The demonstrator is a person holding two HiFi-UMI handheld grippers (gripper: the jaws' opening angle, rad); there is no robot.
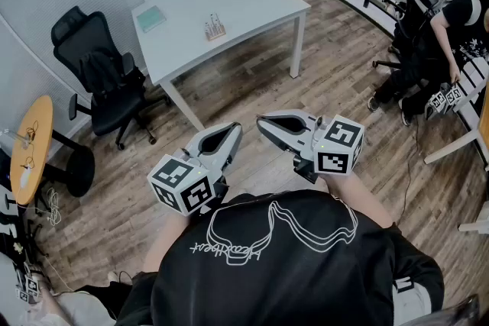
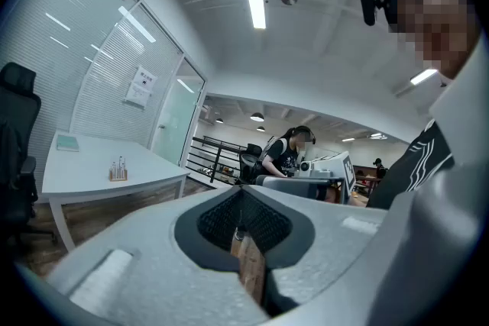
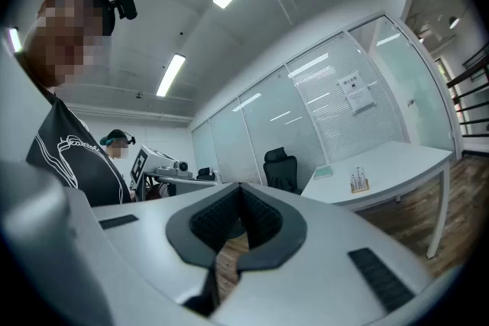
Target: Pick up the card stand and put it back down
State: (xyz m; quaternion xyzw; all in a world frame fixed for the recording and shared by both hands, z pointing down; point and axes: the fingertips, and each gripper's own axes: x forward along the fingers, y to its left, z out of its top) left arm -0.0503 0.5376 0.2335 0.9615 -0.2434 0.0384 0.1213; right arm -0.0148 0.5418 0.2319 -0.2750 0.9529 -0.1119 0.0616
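Note:
The card stand [image 1: 215, 29] is a small wooden block with clear upright holders, standing on the white table [image 1: 252, 0] well ahead of me. It also shows small in the left gripper view as the card stand [image 2: 117, 170] and in the right gripper view as the card stand [image 3: 358, 182]. My left gripper [image 1: 234, 129] and right gripper [image 1: 263, 123] hang side by side in front of my chest, far short of the table. Both are shut with nothing between the jaws. The same shut state shows for the left gripper [image 2: 241, 192] and the right gripper [image 3: 239, 189] in their own views.
A teal pad [image 1: 150, 17] lies on the table's left part. A black office chair [image 1: 103, 80] stands left of the table, and a round wooden table [image 1: 30, 149] is further left. A seated person [image 1: 447, 34] works at the right, beyond wood floor [image 1: 336, 88].

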